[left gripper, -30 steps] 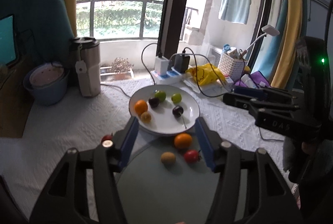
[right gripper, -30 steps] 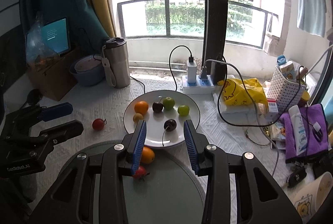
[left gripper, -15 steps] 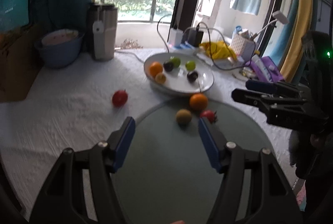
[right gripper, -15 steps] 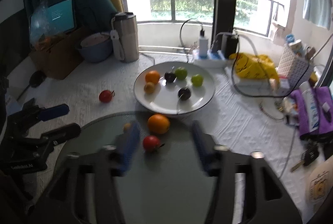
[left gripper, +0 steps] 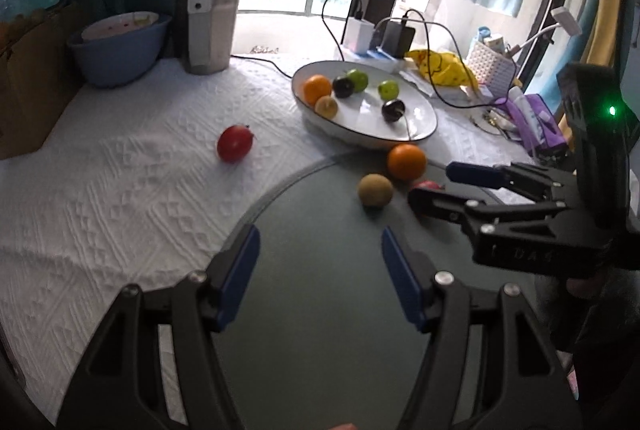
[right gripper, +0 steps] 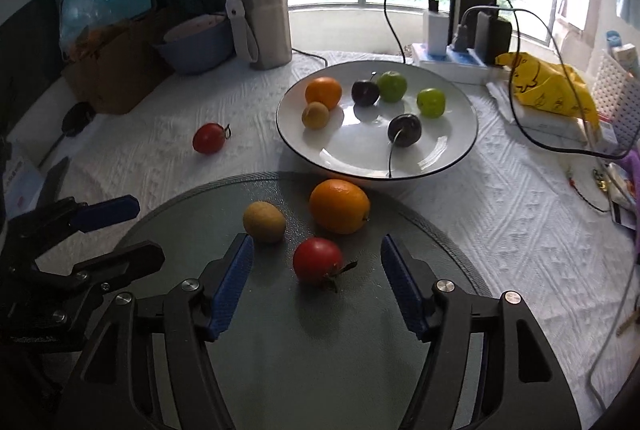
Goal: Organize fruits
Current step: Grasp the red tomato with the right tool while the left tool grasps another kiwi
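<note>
Your right tool [right gripper: 316,286] stands spread around the red tomato [right gripper: 318,260] (pads not touching). Your left tool [left gripper: 320,276] is spread too, empty, nearer you than the plate [left gripper: 424,128].

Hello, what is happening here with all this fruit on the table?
A person holds two grippers over a round grey mat to sort fruit. The right gripper is open, low over a red tomato that lies between its fingers but is not gripped. The left gripper is open and empty. An orange and a brown fruit lie nearby; six fruits are on the plate; another tomato lies on the cloth.
</note>
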